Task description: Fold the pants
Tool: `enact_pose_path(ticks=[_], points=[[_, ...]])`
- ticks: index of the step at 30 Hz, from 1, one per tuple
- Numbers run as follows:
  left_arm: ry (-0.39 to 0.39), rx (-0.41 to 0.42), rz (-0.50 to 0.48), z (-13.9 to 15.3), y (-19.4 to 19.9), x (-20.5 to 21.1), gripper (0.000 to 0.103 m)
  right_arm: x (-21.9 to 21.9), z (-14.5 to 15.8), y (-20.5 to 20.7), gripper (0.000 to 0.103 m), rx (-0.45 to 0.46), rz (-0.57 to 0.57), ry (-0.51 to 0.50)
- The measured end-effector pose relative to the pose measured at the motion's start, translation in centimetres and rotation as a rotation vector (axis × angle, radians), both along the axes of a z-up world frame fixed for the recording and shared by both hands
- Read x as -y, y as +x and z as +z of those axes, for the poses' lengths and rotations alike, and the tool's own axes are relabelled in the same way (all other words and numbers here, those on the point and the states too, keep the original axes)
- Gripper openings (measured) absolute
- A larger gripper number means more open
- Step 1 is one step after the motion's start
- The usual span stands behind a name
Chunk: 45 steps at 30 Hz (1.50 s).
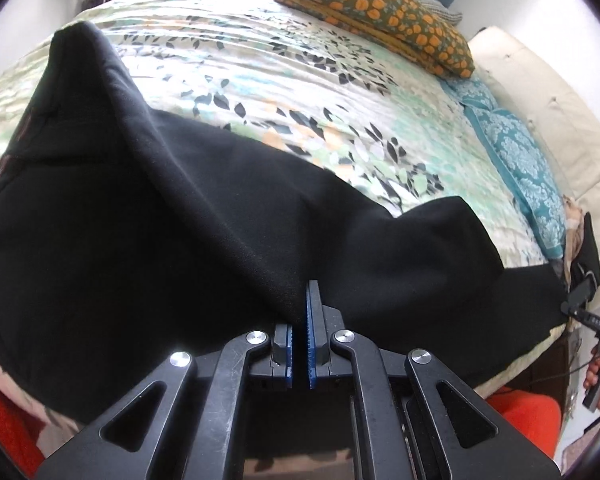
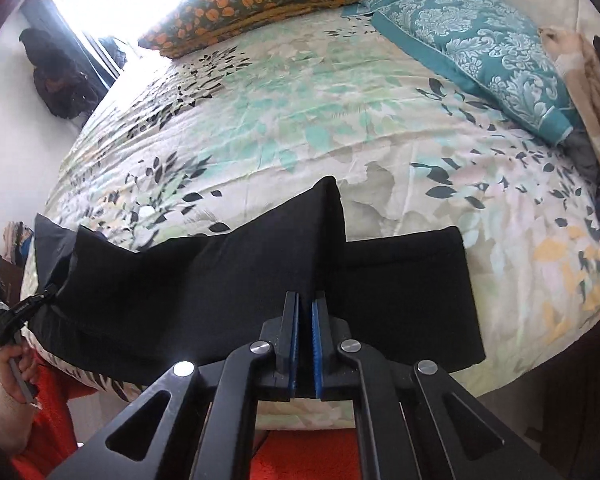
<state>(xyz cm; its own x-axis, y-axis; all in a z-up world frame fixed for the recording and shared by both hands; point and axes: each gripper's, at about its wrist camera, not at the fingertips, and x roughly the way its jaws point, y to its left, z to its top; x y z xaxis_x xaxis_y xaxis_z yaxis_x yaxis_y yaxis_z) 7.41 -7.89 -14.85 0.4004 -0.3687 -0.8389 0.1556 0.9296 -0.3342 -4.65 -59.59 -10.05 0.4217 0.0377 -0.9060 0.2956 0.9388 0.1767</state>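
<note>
Left wrist view: left gripper (image 1: 305,300) fingers pinched tight on the black pants (image 1: 180,220) — right gripper (image 2: 306,300) fingers likewise clamp a fold above the bed (image 2: 300,100).

Black pants (image 2: 204,280), partly lifted, across bed

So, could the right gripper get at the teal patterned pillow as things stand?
Probably not right away. The right gripper is shut on the black pants near the bed's front edge, while the teal pillow lies far across the bedspread. The way is free, but it would have to let go.
</note>
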Motion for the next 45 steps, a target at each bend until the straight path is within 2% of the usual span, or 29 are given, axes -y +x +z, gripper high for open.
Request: enact_pose_path(ticks=[2, 5, 7, 11, 14, 17, 21, 25, 29, 30, 31, 32, 33, 34, 35, 37, 39, 41, 42, 45], points=[[-0.008, -0.033, -0.004, -0.7, -1.7, 0.7, 0.003, 1.6, -2.1, -0.4, 0.005, -0.064, -0.043, -0.024], [-0.010, -0.071, -0.030, -1.6, -2.3, 2.1, 0.003, 4.3, -4.8, -1.5, 0.005, -0.113, -0.135, 0.007], [-0.014, -0.080, -0.032, -1.6, -2.4, 2.8, 0.003, 5.1, -4.9, -2.1, 0.005, -0.100, -0.160, -0.008], [-0.018, -0.068, -0.063, -1.0, -2.8, 4.4, 0.003, 5.1, -3.2, -2.0, 0.005, -0.056, -0.158, -0.088], [-0.009, -0.081, -0.085, -1.3, -3.1, 5.5, 0.004, 5.8, -4.0, -1.6, 0.005, -0.093, -0.156, -0.157], [-0.009, -0.122, -0.115, -2.3, -3.9, 6.1, 0.004, 7.1, -5.7, -1.9, 0.005, -0.130, -0.191, -0.154], [0.032, -0.105, -0.169, -2.6, -4.9, 7.3, 0.004, 8.0, -5.6, -3.2, 0.005, -0.097, -0.257, -0.157], [0.023, -0.133, -0.166, -3.2, -4.8, 7.0, 0.005, 8.3, -6.6, -3.6, 0.005, -0.123, -0.265, -0.142], [0.043, -0.122, -0.192, -3.2, -5.1, 7.1, 0.007, 8.4, -7.0, -3.5, 0.006, -0.128, -0.278, -0.145], [0.051, -0.125, -0.195, -3.2, -5.2, 7.1, 0.013, 8.4, -7.1, -3.4, 0.010, -0.130, -0.282, -0.150], [0.060, -0.136, -0.203, -3.1, -5.3, 7.0, 0.014, 8.4, -7.1, -3.3, 0.022, -0.132, -0.286, -0.157], [0.073, -0.146, -0.208, -2.9, -5.5, 6.8, 0.026, 8.5, -7.1, -3.3, 0.030, -0.133, -0.294, -0.159], [0.078, -0.149, -0.218, -2.7, -5.8, 6.3, 0.041, 8.5, -6.9, -3.4, 0.056, -0.133, -0.308, -0.162], [0.072, -0.143, -0.231, -2.2, -6.2, 5.8, 0.047, 8.5, -6.6, -3.6, 0.074, -0.120, -0.322, -0.162], [0.064, -0.131, -0.244, -1.6, -6.7, 5.0, 0.053, 8.4, -6.1, -3.9, 0.074, -0.097, -0.332, -0.164], [0.054, -0.116, -0.262, -0.5, -7.4, 2.7, 0.055, 7.4, -4.4, -4.3, 0.074, -0.062, -0.338, -0.208], [0.042, -0.110, -0.224, 0.4, -7.4, -0.9, 0.057, 5.4, -2.3, -4.3, 0.075, -0.033, -0.316, -0.270], [0.027, -0.092, -0.107, 1.0, -6.1, -6.2, 0.057, 2.4, -0.3, -4.2, 0.077, 0.026, -0.270, -0.276], [0.016, -0.078, -0.027, 1.4, -5.2, -9.5, 0.057, 0.6, 0.6, -4.2, 0.082, 0.060, -0.247, -0.260], [-0.004, -0.030, 0.282, 1.8, -1.9, -20.6, 0.058, -5.6, 1.7, -3.6, 0.084, 0.153, -0.167, -0.159]])
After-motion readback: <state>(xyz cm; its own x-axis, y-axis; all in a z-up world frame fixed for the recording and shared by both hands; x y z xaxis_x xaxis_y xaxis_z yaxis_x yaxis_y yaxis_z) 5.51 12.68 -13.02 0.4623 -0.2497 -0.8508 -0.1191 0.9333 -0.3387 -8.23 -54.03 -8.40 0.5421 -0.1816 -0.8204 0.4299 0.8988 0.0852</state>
